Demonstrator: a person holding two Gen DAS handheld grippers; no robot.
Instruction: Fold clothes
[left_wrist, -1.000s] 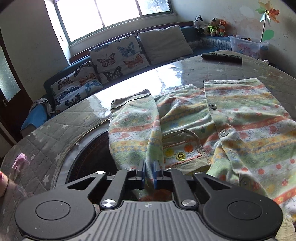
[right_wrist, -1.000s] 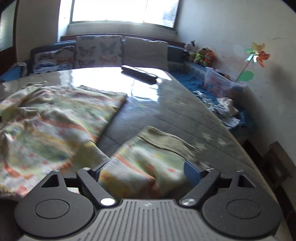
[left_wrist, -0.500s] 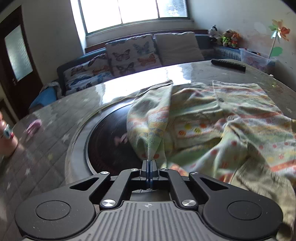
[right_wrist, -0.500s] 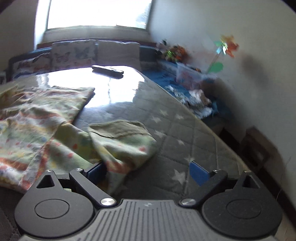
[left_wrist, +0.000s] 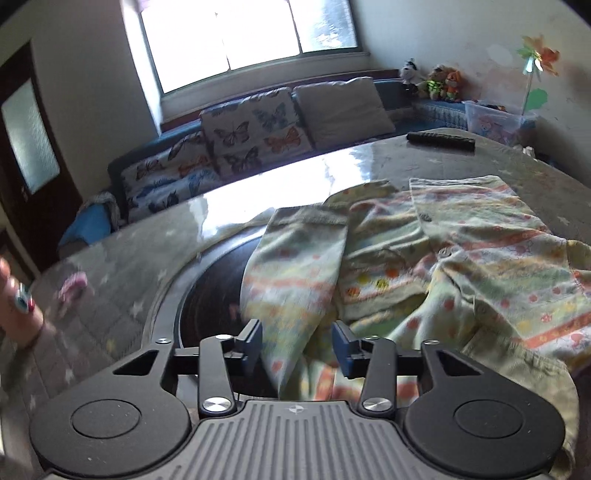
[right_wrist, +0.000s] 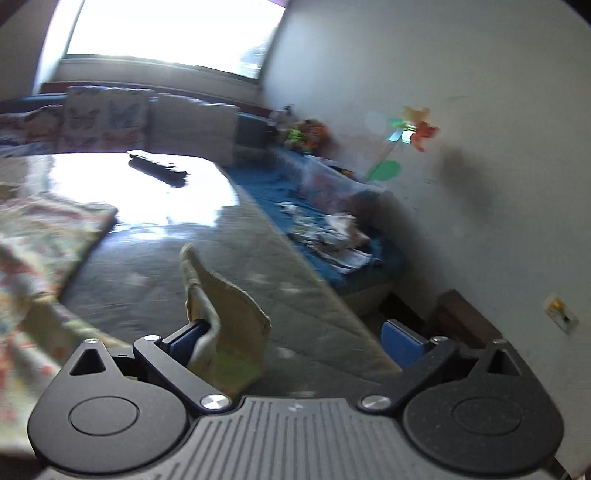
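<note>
- Sunlight from a wide window (left_wrist: 251, 37) glared off a round table (left_wrist: 258, 192) covered with a grey quilted, star-printed cloth, and on it lay the shirt (left_wrist: 480, 254).
- That shirt was a small, pale green-yellow garment, buttoned down the front, with orange and yellow stripes, dots and little printed figures; it lay front up, spread but rumpled, on the right half of the table in the left wrist view.
- One sleeve (left_wrist: 295, 273), ending in a plain olive cuff, ran from the shirt's body toward the camera, over the table's dark round inset (left_wrist: 214, 295), and passed between the fingers of the left gripper (left_wrist: 297, 345).
- Those jaws stood apart, with the cloth loose between them and not pinched.
- In the right wrist view, the other cuff (right_wrist: 225, 306) stood up, blurred, against the left finger of the right gripper (right_wrist: 295, 339); its jaws were wide apart and clamped nothing.
- A black remote (left_wrist: 441, 140) lay near the table's far edge, well apart from the shirt.
- Behind it ran a blue couch (left_wrist: 122, 170) with butterfly cushions (left_wrist: 255, 129) and soft toys (left_wrist: 436, 79).
</note>
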